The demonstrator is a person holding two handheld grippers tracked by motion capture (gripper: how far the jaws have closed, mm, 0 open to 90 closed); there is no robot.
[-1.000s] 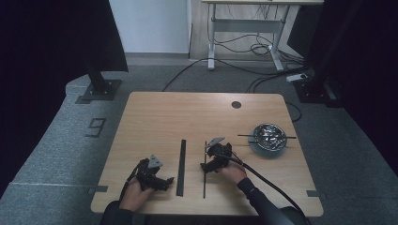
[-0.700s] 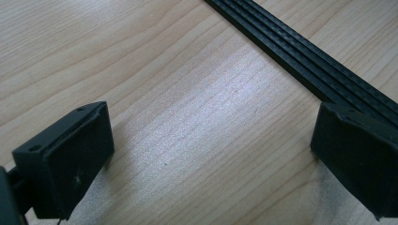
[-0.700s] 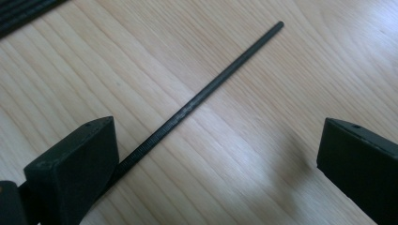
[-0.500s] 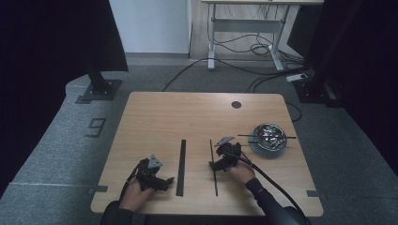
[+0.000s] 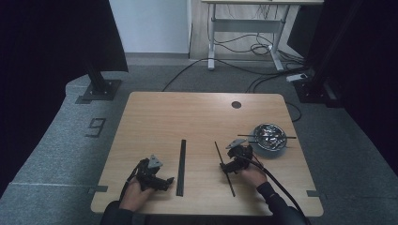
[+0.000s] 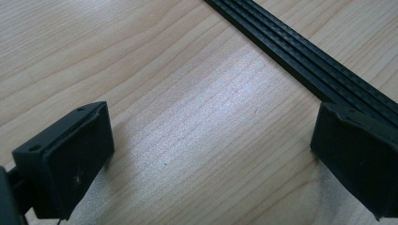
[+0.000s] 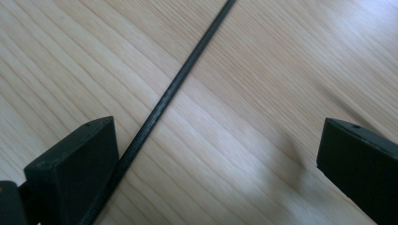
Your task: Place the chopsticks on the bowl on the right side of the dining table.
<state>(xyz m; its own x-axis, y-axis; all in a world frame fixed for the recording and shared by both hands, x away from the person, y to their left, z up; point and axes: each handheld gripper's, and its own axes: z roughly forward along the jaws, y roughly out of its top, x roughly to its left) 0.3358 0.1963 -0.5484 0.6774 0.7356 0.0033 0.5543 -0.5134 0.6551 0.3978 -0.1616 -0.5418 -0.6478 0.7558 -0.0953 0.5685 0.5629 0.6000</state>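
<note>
Right gripper [image 5: 231, 165] sits low over the thin rod [image 5: 224, 168] near the table's [image 5: 197, 112] front edge, jaws wide, the rod lying just inside one jaw and not yet pinched. Left gripper [image 5: 162, 180], also wide open, rests beside the flat strip [image 5: 181, 166]. This looks like the pick-up step: next, centre the rod and close.
</note>
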